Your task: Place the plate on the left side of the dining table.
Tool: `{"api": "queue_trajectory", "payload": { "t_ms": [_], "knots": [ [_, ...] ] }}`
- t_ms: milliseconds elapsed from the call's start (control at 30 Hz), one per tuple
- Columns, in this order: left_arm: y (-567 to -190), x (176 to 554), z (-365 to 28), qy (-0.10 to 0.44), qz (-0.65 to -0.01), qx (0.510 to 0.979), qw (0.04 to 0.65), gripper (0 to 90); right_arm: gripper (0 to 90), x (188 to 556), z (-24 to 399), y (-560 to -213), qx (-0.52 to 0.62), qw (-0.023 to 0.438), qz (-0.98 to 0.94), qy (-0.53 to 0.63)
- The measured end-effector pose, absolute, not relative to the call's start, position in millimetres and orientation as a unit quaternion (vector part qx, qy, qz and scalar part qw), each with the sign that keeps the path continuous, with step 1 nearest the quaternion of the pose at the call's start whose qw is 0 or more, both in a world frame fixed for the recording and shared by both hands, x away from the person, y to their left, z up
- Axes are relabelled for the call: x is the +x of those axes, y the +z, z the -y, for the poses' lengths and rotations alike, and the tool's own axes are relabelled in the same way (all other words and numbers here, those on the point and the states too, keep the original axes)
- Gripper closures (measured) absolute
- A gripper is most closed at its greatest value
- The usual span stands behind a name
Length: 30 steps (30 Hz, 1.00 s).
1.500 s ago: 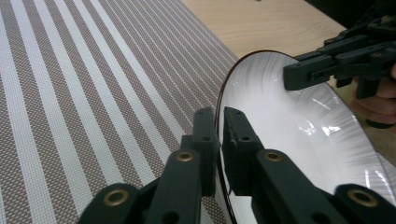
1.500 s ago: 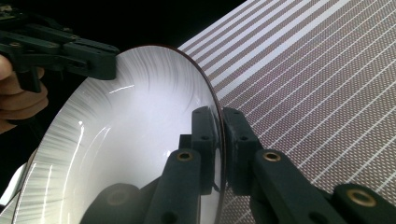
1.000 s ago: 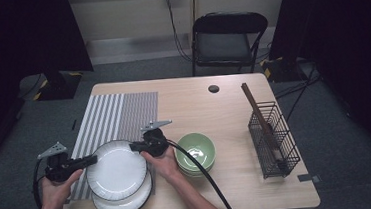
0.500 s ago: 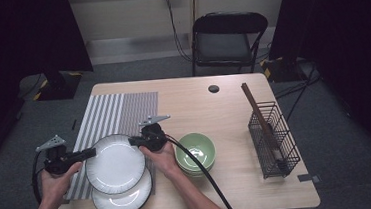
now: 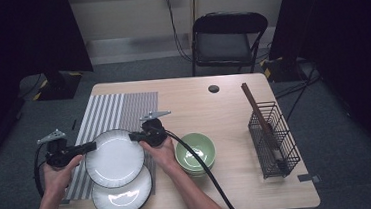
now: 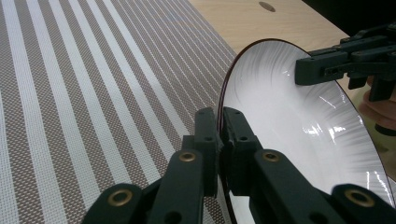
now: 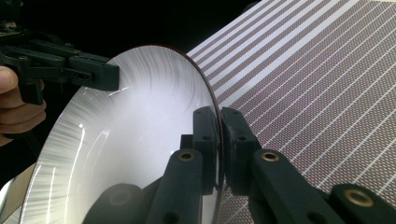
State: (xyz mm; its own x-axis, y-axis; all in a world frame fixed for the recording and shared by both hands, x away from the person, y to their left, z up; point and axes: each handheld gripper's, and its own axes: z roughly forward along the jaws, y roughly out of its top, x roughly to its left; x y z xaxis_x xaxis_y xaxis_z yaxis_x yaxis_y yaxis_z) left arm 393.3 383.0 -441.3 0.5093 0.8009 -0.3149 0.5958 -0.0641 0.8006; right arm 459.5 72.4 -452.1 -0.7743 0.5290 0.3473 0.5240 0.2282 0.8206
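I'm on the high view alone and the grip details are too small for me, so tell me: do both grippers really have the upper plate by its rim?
Observer: Yes. The left gripper pinches the upper plate with its rim between the jaws.
Operator: And the right one?
Observer: The right gripper also clamps the rim, a jaw on each face.
Operator: What lies beyond it?
Observer: The striped placemat.

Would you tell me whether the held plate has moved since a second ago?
Yes: the held plate has shifted up the table, farther onto the striped mat, uncovering more of the lower plate.
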Motion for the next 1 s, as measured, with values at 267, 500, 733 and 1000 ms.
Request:
{"api": "queue_trajectory", "payload": {
  "t_ms": [267,500,733,1000],
  "knots": [
    [-442,386,-388,0.105,-0.491,0.725,0.471,80.0,86.0,460,-71,-454,0.339,0.005,-0.784,0.520],
    [-446,370,-390,0.102,-0.499,0.718,0.474,77.5,86.0,460,-71,-455,0.338,0.007,-0.784,0.520],
    [-447,372,-391,0.104,-0.505,0.710,0.479,82.9,85.9,460,-71,-456,0.343,0.008,-0.782,0.521],
    [-443,382,-389,0.114,-0.504,0.711,0.478,84.6,86.2,462,-70,-455,0.352,0.014,-0.775,0.525]
  ]
}}
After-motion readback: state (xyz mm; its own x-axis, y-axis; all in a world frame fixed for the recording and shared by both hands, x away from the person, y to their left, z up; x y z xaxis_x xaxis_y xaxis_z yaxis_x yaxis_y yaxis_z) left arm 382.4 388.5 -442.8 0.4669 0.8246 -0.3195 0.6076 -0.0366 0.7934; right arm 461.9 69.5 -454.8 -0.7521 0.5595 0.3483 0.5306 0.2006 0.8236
